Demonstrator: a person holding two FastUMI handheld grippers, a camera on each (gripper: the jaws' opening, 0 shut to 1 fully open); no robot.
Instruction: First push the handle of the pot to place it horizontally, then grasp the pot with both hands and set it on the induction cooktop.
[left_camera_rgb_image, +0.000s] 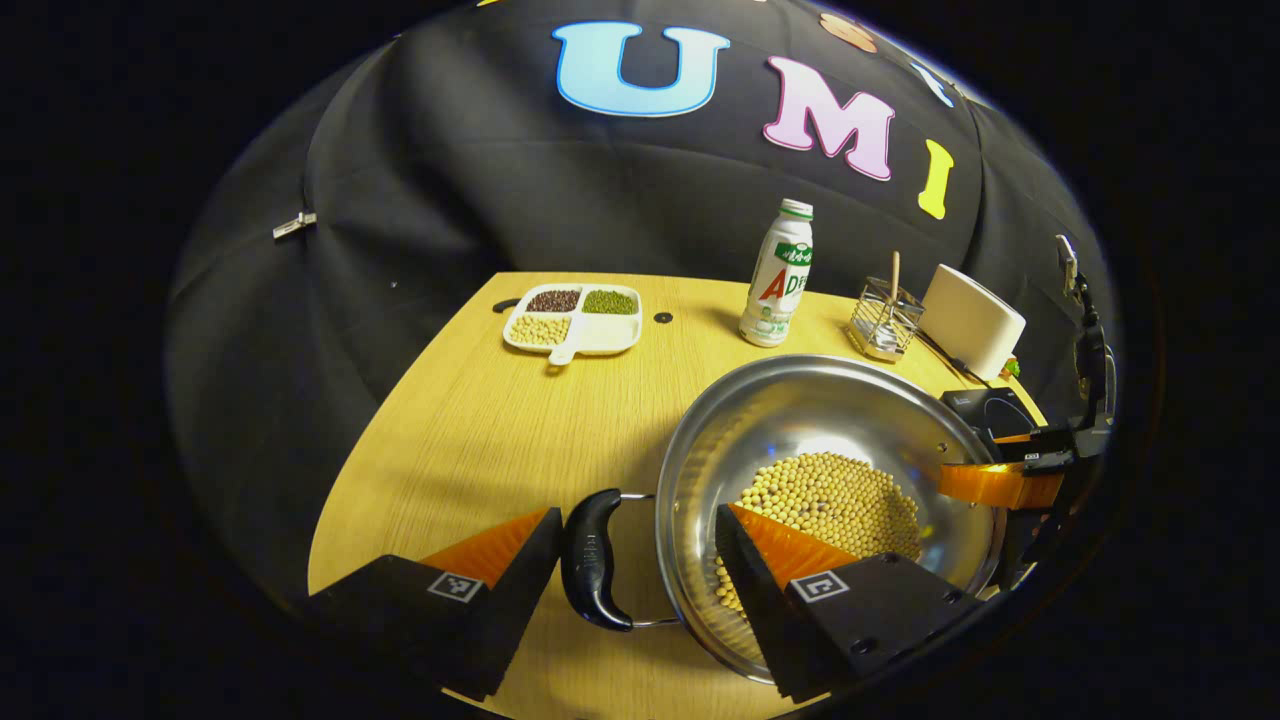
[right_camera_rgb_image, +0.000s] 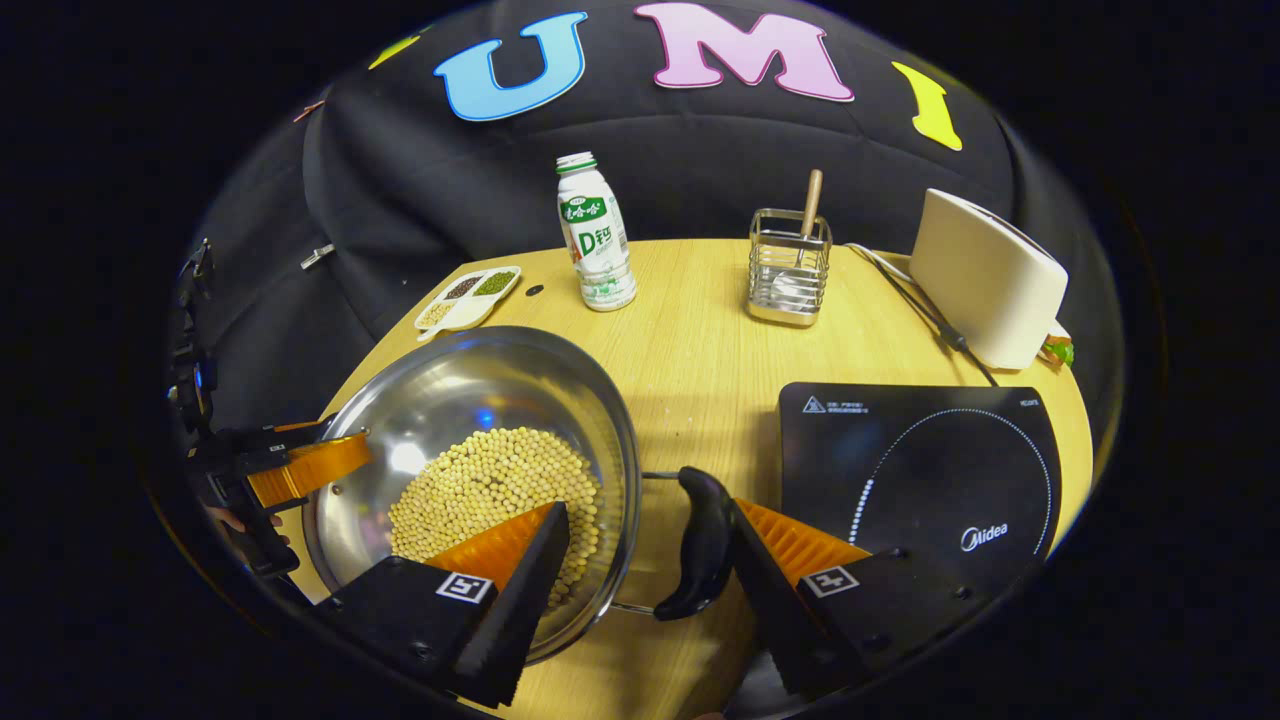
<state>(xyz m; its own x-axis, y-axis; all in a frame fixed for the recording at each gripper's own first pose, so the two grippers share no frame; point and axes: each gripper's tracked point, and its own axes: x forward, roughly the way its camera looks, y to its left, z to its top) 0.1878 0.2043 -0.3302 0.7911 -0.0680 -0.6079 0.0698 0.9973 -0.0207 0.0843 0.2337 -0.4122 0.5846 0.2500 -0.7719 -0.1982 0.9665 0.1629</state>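
The pot (right_camera_rgb_image: 470, 470) of soybeans sits on the wooden table (right_camera_rgb_image: 700, 330), left of the induction cooktop (right_camera_rgb_image: 920, 470). Each claw, the left gripper (left_camera_rgb_image: 637, 545) and the right gripper (right_camera_rgb_image: 650, 540), stands wide astride the rim and one black handle (right_camera_rgb_image: 703, 540). Black cloth walls the far side.

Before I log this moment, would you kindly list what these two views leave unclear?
- Left gripper view: whether the left gripper presses on the pot handle or rim; contact can't be judged.
- Right gripper view: same doubt for the right gripper.
- Left gripper view: the induction cooktop is mostly hidden behind the pot.
- Right gripper view: what lies behind the toaster is cut off.
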